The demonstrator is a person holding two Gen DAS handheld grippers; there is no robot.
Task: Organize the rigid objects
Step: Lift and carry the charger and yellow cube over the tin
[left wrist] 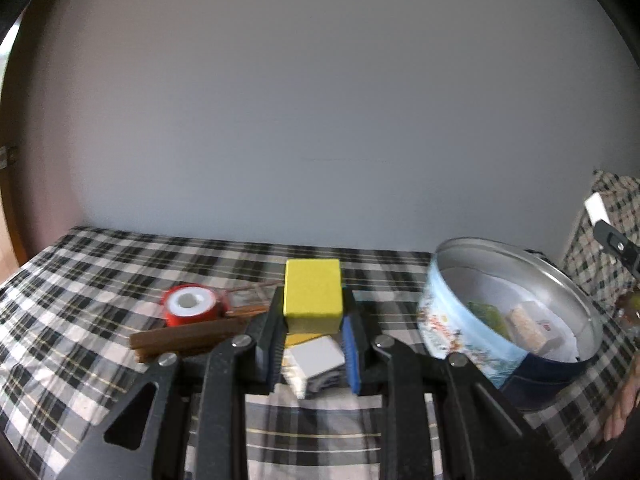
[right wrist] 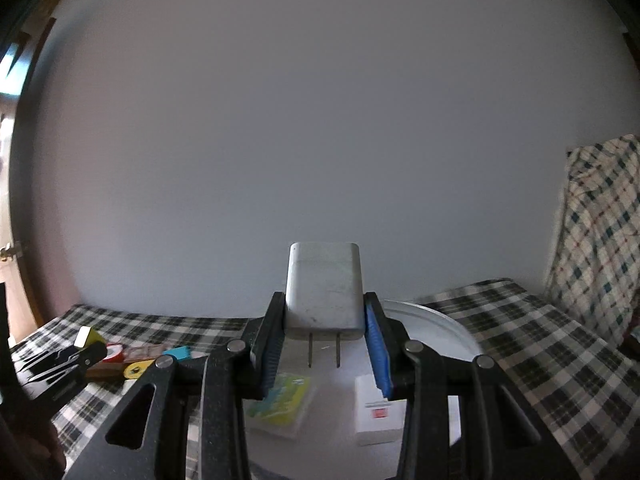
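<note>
Black fingers of the left gripper (left wrist: 312, 316) squeeze a yellow block (left wrist: 313, 294) above the checked table (left wrist: 80, 280). Next, the right gripper (right wrist: 324, 320) pinches a white plug (right wrist: 324, 286) over the round tin (right wrist: 440, 320). Lower each slowly, then let go gently inside the tin.

the round metal tin (left wrist: 472, 332) stood right of the yellow block (left wrist: 313, 294) on the checked tablecloth (left wrist: 80, 280); the red tape roll (left wrist: 190, 304) lay left, behind brown wooden sticks (left wrist: 180, 338).
</note>
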